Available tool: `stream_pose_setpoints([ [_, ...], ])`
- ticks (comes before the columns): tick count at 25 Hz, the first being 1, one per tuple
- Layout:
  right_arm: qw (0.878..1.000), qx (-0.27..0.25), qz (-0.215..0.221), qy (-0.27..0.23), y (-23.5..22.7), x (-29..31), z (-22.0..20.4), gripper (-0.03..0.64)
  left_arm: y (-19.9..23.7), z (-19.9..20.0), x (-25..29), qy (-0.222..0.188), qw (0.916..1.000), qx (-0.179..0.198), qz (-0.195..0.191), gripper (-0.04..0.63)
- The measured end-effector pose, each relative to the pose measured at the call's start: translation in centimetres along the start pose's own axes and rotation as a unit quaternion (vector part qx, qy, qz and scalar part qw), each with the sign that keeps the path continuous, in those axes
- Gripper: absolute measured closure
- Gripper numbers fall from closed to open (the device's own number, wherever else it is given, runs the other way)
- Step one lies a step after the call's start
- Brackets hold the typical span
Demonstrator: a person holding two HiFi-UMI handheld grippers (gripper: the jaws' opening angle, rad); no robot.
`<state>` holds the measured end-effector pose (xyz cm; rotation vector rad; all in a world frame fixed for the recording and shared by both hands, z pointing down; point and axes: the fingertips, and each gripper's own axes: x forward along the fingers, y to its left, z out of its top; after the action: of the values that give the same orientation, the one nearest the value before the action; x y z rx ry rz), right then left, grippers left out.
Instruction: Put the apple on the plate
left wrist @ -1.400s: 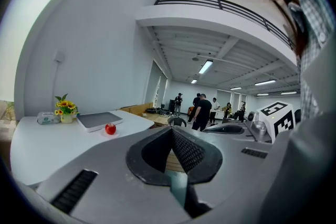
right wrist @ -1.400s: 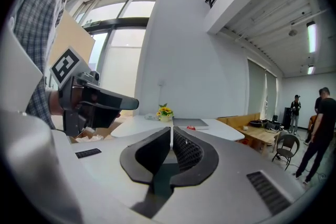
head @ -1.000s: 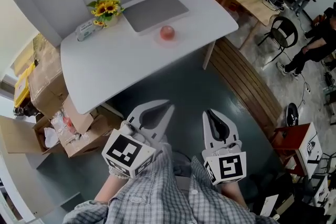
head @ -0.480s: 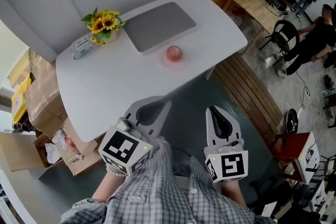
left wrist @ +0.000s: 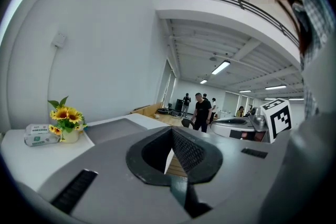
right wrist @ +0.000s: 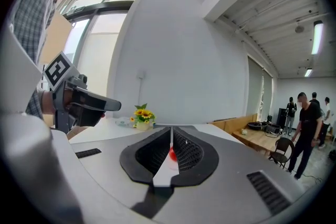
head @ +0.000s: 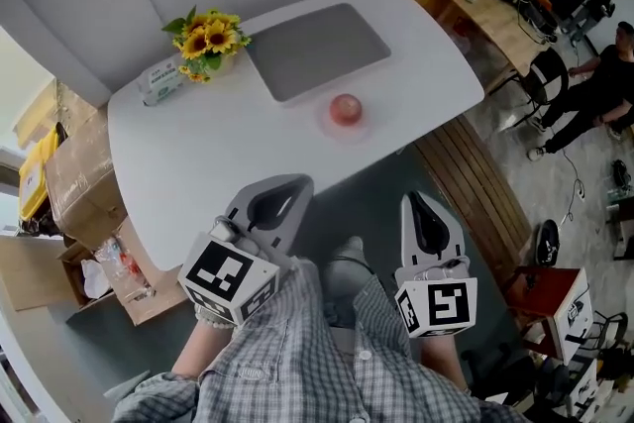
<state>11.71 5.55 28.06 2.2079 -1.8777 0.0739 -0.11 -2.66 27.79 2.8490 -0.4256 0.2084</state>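
Hanging low in front of the person's checked shirt (head: 327,352), the 2 grippers are well short of the white table (head: 228,154) and touch nothing. The left gripper (head: 295,183) has its jaws pressed together with nothing between them; its own view shows only a thin slit at the tips. The right gripper (head: 414,199) is likewise closed and empty, and through the slit in its view the apple (head: 345,107) shows as a small red spot far ahead on the table.

The apple stands near the table's front edge, just in front of a grey mat (head: 319,50). Under it lies a pale pink disc (head: 346,125); whether that is the plate I cannot tell. A pot of sunflowers (head: 210,33) stands at the far left corner of the table, with a pack of tissues (head: 160,79) just beside it.

Cardboard boxes (head: 79,163) are stacked on the floor left of the table. To the right lie slatted wooden boards (head: 471,183), and further off a wooden desk (head: 495,15), a black chair (head: 540,74) and a person in black (head: 594,94).
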Motion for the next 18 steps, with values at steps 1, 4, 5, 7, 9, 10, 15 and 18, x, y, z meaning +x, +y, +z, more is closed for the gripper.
stream_pose_setpoints([
  [1,1.0,-0.002,0.004,-0.001,0.0,0.5,0.1,0.586,0.4,0.1,0.0,-0.001,1.0,0.0,0.006,0.586],
  [4,1.0,-0.006,0.017,-0.007,-0.5,2.4,0.4,0.586,1.6,0.4,0.4,-0.003,0.9997,-0.001,0.025,0.586],
  [5,1.0,-0.006,0.022,-0.009,-0.8,3.1,0.5,0.586,2.0,0.5,0.7,-0.003,0.9995,-0.002,0.031,0.586],
  [7,0.999,-0.004,0.034,-0.012,-1.4,4.5,0.7,0.586,2.7,0.9,1.4,-0.006,0.999,-0.005,0.044,0.586],
  [9,0.999,-0.004,0.048,-0.013,-2.1,6.3,0.8,0.586,3.5,1.3,2.4,-0.009,0.9983,-0.009,0.057,0.586],
  [10,0.998,-0.005,0.056,-0.014,-2.4,7.2,0.9,0.586,3.8,1.5,2.9,-0.011,0.9979,-0.012,0.062,0.586],
  [15,0.995,-0.016,0.096,-0.016,-4.7,11.4,1.6,0.586,5.2,2.2,6.0,-0.005,0.9951,-0.016,0.098,0.586],
  [18,0.994,-0.016,0.111,-0.006,-6.6,13.9,1.6,0.586,6.2,2.7,7.6,-0.001,0.9923,-0.02,0.122,0.586],
])
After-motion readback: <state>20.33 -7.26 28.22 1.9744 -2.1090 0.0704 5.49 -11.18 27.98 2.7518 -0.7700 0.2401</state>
